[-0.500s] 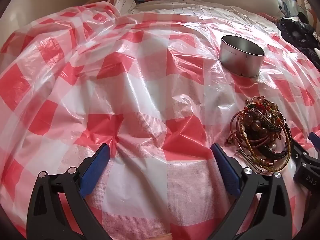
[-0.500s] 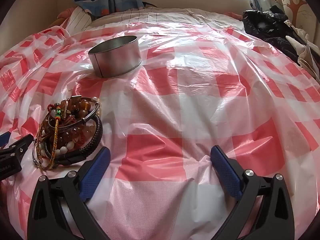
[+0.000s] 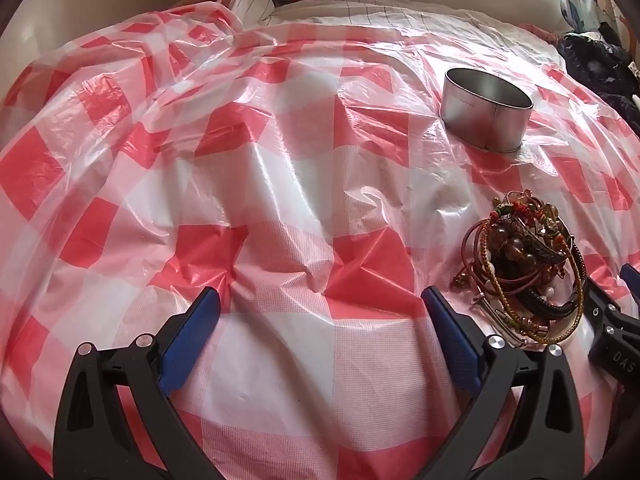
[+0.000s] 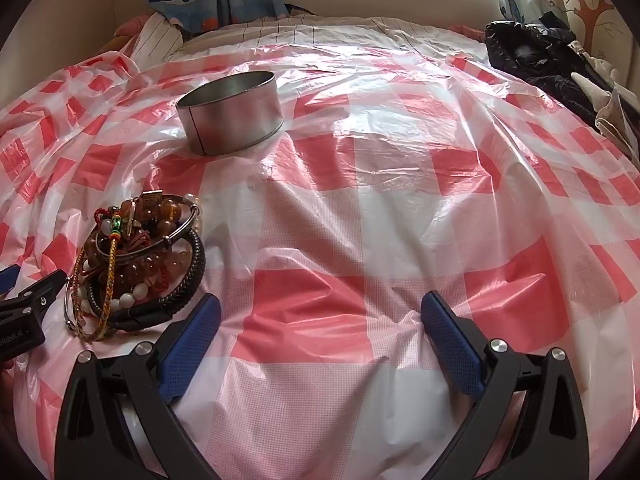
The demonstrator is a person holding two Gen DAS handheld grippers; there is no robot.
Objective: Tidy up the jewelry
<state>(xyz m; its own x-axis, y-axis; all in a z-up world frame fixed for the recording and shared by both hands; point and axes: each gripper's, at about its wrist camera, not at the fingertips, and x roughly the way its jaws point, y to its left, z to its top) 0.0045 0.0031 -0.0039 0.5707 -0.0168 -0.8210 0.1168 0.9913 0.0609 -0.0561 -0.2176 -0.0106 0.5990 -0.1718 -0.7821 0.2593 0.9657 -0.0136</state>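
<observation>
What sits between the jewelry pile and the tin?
Nothing visible. Only bare checkered sheet lies between the jewelry pile and the open tin beyond it. The pile sits between the left gripper and right gripper, both open.

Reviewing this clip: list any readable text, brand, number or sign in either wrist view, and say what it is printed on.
"DAS", cut off by the frame edge: white letters on the black body of the right gripper, in the left wrist view.
"nRobot.AI", start cut off and last letters uncertain: white print on the black body of the left gripper, in the right wrist view.
Round silver metal tin: no text visible.
</observation>
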